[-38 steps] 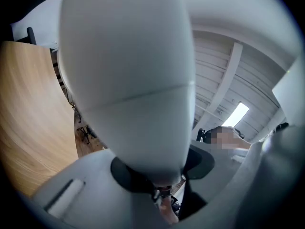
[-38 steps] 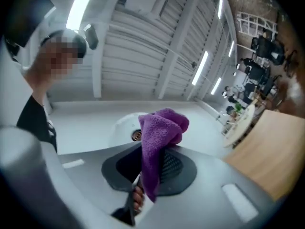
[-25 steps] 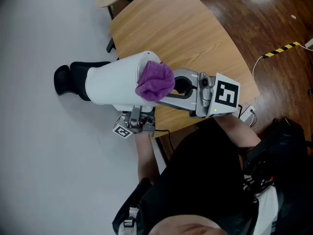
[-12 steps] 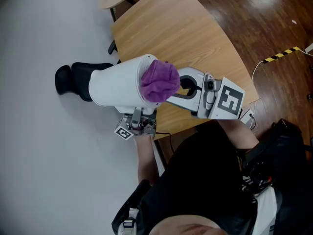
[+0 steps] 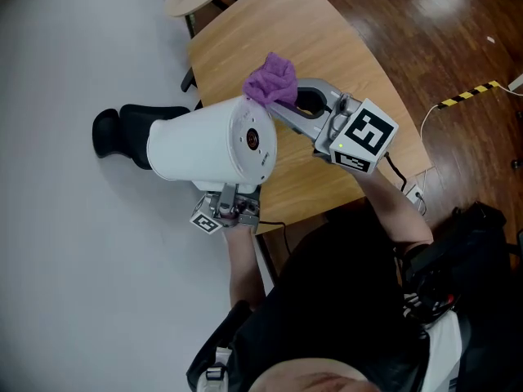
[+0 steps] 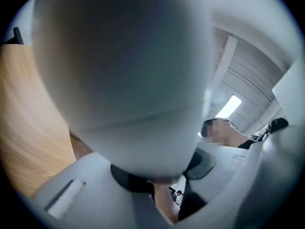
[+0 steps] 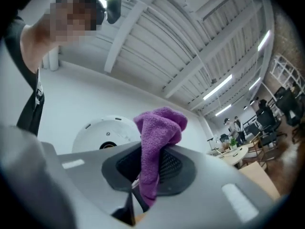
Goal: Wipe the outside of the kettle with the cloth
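Head view has the white kettle (image 5: 204, 141) held off the desk (image 5: 294, 23), lying on its side left of the frame's centre. Its round underside faces the camera and its black end points toward the left edge of the frame. The left claw (image 5: 233, 202) sits right under it at the lower middle. In the left gripper view the kettle (image 6: 124, 66) fills nearly the whole frame. The left claw (image 6: 157, 175) is drawn in narrow and clamped on the lower part of the body, though exactly which part it pinches is too close and blurred to tell.

The right claw (image 5: 282, 109) reaches in from the right of the frame with the purple cloth (image 5: 272, 80) bunched at its tip. The right gripper view shows the right claw (image 7: 152, 168) closed on the cloth (image 7: 159, 128), which stands up in a thick fold above the pads. The kettle's underside (image 7: 107, 135) sits just behind it at the lower left.

The cloth lies at the upper right rim of the underside, where that face meets the side wall. It is either touching the rim or just beside it; contact can't be confirmed.

By my reading the wiping is under way and the cloth is about to start on the side wall. The next move calls for pressing the fold against the white wall and drawing it along toward the black end. The left claw should keep its hold steady, or roll the kettle a little, so fresh surface comes up to the cloth.
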### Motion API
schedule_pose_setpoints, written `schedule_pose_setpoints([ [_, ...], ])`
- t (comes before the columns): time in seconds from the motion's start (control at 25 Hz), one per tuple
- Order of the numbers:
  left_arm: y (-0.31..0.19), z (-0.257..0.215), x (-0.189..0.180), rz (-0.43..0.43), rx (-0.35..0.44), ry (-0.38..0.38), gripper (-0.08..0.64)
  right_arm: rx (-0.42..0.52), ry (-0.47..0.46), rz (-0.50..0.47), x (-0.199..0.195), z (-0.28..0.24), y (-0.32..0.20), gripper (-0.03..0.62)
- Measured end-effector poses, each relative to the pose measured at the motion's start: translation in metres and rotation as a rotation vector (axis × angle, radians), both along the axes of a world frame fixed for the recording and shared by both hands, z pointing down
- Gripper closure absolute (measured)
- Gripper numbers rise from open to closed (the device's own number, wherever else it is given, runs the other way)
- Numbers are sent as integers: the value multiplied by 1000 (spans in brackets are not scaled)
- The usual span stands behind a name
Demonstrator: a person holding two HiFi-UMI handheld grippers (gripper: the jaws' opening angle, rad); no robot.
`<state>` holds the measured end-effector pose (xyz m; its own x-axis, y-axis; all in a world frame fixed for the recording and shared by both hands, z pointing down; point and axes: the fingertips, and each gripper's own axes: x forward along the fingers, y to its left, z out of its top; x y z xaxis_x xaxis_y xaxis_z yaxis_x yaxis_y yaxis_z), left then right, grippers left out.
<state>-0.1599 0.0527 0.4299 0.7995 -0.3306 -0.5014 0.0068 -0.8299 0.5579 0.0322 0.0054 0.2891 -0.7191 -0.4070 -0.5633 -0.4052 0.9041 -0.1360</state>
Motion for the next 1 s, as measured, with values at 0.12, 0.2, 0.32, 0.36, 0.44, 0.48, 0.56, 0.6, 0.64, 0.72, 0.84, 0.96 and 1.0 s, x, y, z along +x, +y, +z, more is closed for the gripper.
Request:
schedule_pose_setpoints([
  [0.12,-4,1,-2,-5,-18,-7,295,142,-32,-101,3,-16,41,543],
  [0.2,-6,8,-4,-11,-31,-22,296,155,41,-173,-11,-13,65,543],
  [0.32,-2,-6,11,11,-13,11,295,64,83,-134,-24,3,44,541],
  [0.36,-2,-12,16,11,-6,22,296,58,82,-79,-22,11,25,541],
  [0.44,-4,-4,8,-9,-15,14,298,33,83,6,-14,27,-3,541],
  [0.48,-5,3,0,-14,-25,5,298,43,69,19,-9,26,-5,541],
  [0.56,-6,7,-7,-11,-35,-10,293,114,55,24,-2,6,7,541],
  [0.6,-6,2,-2,-5,-30,-13,293,116,97,28,-4,3,12,541],
  [0.64,-5,-5,6,1,-21,-12,295,80,162,29,-7,8,12,541],
  [0.72,-3,-14,18,1,-9,-12,298,19,226,19,-15,24,9,541],
  [0.84,-8,-5,8,-29,-27,-26,299,-1,204,-50,-28,48,14,543],
  [0.96,-8,1,-2,-46,-30,-26,299,-31,189,-195,-44,70,47,543],
  [1.0,-8,3,-5,-47,-35,-29,298,-37,187,-221,-44,69,54,543],
])
